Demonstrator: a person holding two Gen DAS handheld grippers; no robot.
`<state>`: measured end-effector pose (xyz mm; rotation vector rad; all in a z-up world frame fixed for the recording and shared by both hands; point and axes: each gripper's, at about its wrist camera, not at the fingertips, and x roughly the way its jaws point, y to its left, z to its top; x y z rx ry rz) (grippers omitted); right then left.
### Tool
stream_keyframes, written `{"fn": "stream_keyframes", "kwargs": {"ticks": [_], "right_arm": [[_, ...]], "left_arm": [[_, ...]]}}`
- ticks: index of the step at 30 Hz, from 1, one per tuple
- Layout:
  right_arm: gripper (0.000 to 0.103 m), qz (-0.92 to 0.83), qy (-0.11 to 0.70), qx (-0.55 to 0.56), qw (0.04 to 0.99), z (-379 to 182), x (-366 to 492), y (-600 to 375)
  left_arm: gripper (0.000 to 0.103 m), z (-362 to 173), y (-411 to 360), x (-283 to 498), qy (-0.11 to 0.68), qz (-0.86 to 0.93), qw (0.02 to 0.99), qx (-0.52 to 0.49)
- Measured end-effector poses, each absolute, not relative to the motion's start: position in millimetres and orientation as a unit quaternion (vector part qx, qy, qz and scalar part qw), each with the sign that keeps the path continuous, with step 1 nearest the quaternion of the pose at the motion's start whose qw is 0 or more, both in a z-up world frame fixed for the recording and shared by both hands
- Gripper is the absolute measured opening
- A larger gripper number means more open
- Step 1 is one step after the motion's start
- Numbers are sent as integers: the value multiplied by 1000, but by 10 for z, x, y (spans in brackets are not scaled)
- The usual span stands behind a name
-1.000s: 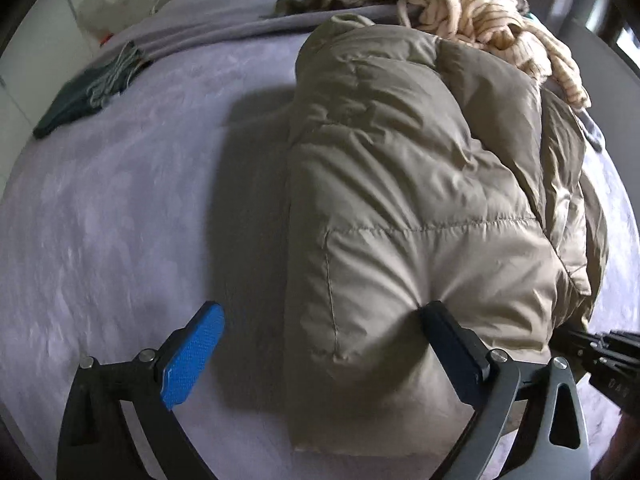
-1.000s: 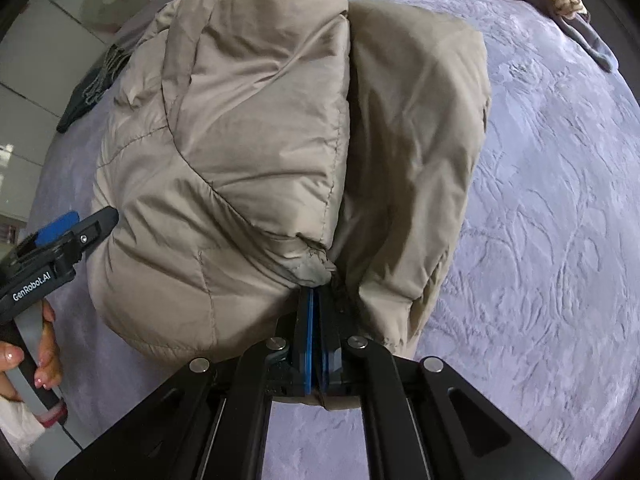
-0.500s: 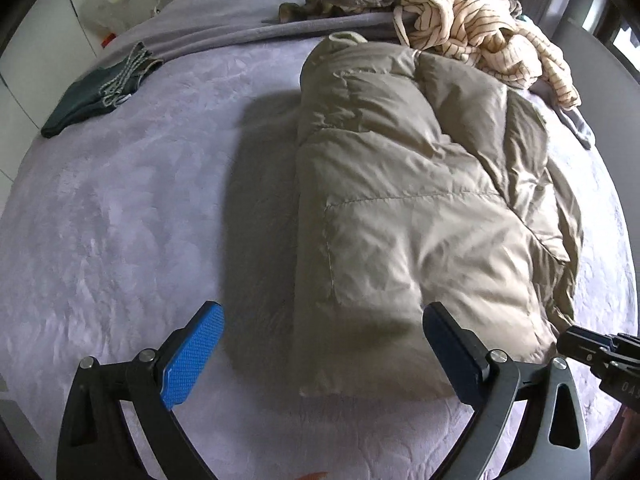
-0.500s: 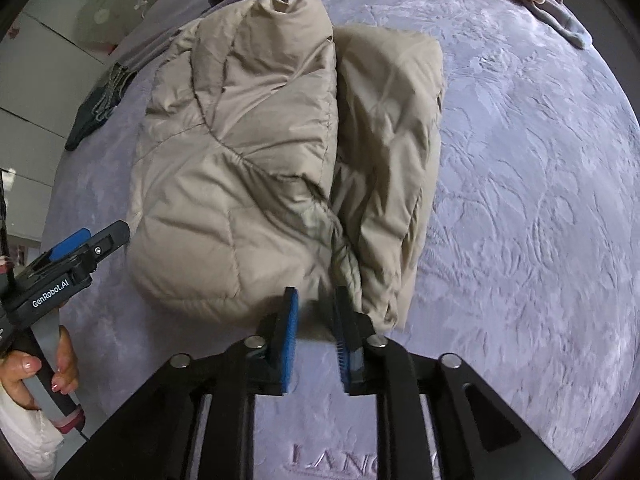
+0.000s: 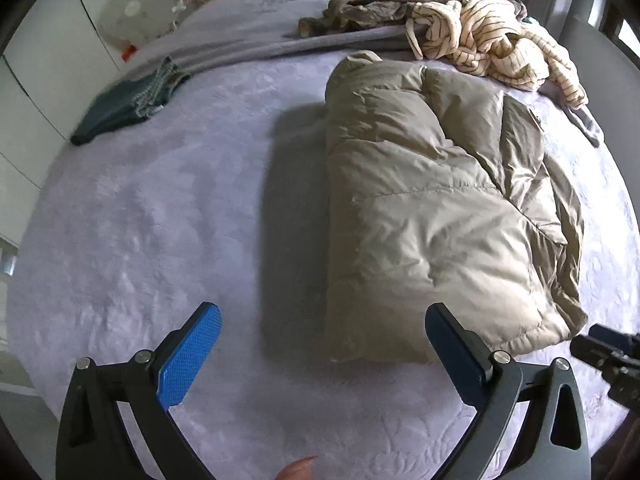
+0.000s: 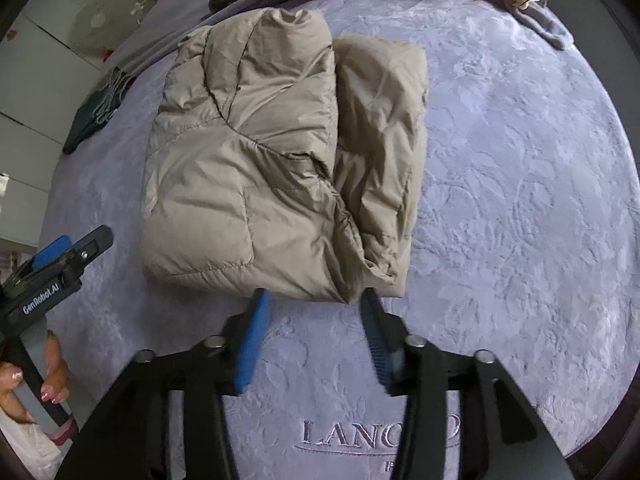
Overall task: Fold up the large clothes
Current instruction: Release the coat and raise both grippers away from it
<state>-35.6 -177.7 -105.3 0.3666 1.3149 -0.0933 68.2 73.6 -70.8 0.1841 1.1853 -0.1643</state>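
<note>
Covering the whole scene, a grey-purple bed point(image 5: 140, 220) carries a folded tan puffer jacket point(image 5: 432, 208) near its middle. Beyond the jacket lies a heap of striped cream clothes point(image 5: 492, 48), and to its left a dark green garment point(image 5: 124, 108). The left gripper point(image 5: 320, 352) hangs above the jacket's near edge, jaws wide and empty. The right gripper point(image 6: 316, 320), just short of the same edge, is opening with nothing between its pads.
</note>
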Motion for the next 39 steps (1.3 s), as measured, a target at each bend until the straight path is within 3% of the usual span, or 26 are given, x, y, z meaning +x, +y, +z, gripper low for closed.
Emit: {"fn": "stream_keyframes", "kwargs": {"ticks": [6,11,16,21,22,39], "right_arm": [[61,-50,596,172,783,-893,-415,-1756],[78,-66,583,168,793,-774,-465,-1687],[88,-88,571,164,799,-695,-515,-1608],[92,-104,549,158,814,-570,-572,-1523],[102,-111,543,155,818,-544,-579,-1498],[103,-122,509,144,840,-4,-623,-1311]], "left_arm": [[102,-625,857,572,562,-81,820,79],[102,-545,937,478,559,-84,821,76],[102,-511,1004,429,561,-93,819,78],[102,-475,1035,389,554,-104,821,88],[102,-466,1042,384,553,-106,822,88],[102,111,1119,158,507,-116,852,67]]}}
